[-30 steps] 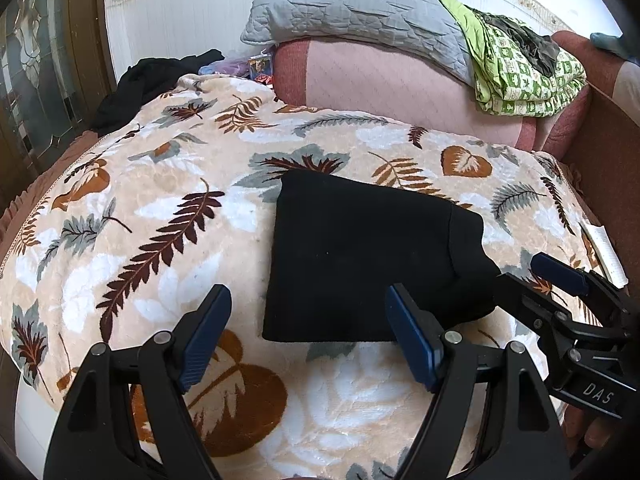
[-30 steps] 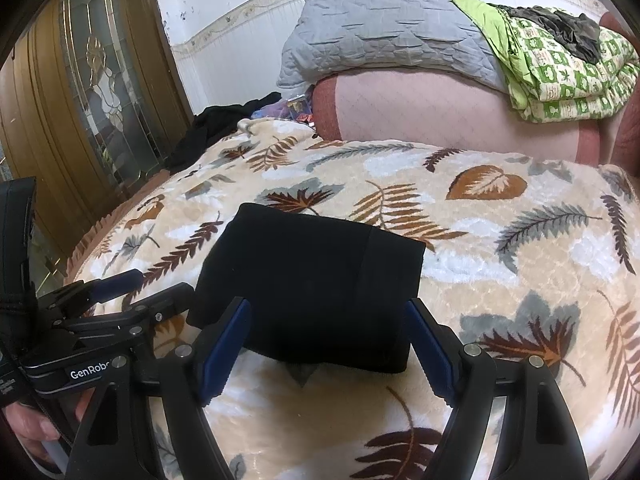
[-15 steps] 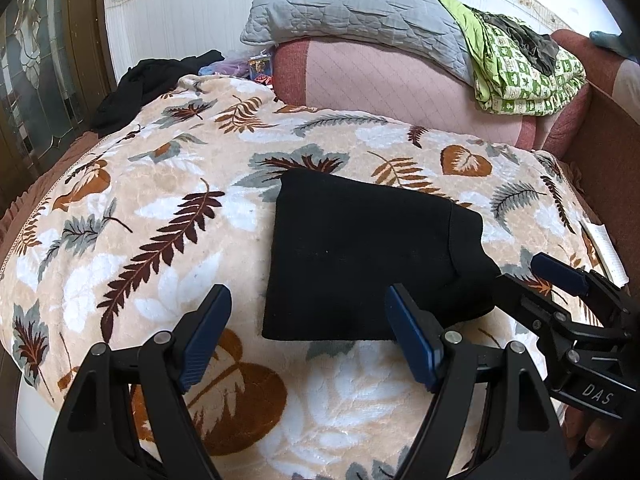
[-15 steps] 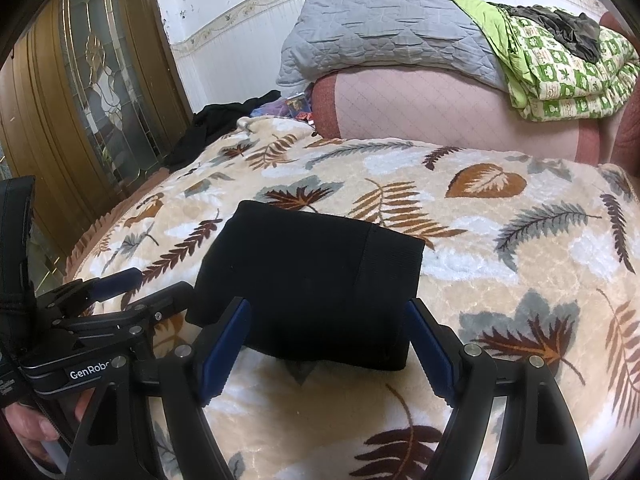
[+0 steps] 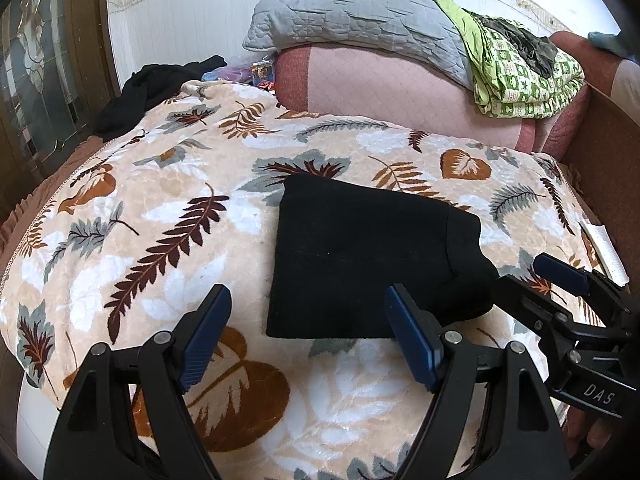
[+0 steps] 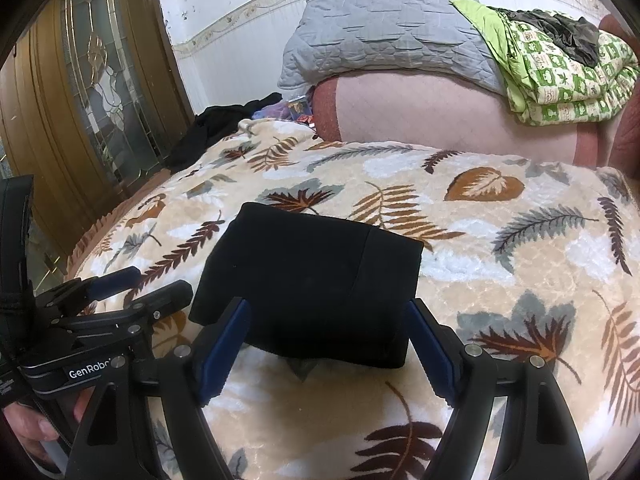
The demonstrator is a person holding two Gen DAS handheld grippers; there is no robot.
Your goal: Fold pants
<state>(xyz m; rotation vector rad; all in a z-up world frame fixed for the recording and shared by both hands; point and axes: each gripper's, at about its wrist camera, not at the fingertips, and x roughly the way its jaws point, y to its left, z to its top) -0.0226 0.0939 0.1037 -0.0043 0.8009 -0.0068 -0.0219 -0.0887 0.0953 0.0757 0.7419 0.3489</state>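
Looking along the left wrist view: left gripper [image 5: 308, 338], jaws spread wide, blue pads bare, nothing between them and nothing touched; it hangs above the leaf-print blanket [image 5: 168, 216] near the bed's front edge. Pants [image 5: 360, 264], black, folded into a compact rectangle, lying flat on the blanket in the middle of the bed, just beyond and slightly right of the gripper's right finger. Right gripper [image 5: 536, 276], seen from the side at the right edge, jaws likewise apart, tips close to the pants' right corner (contact cannot be judged from here). Behind: pink bolster [image 5: 380, 92], grey quilted pillow [image 5: 352, 16] on top of it, green patterned bedding [image 5: 524, 80] at its right end, dark garment [image 5: 156, 88] at the far left.

Right wrist view: right gripper [image 6: 328, 344], jaws wide apart, pads empty, framing the near edge of the pants [image 6: 312, 280] without pressing on them. Left gripper [image 6: 140, 284] at the left edge, open, tips just beside the pants' left corner, a hand [image 6: 32, 428] under its handle. Wooden door with glass panel [image 6: 96, 92] on the left.
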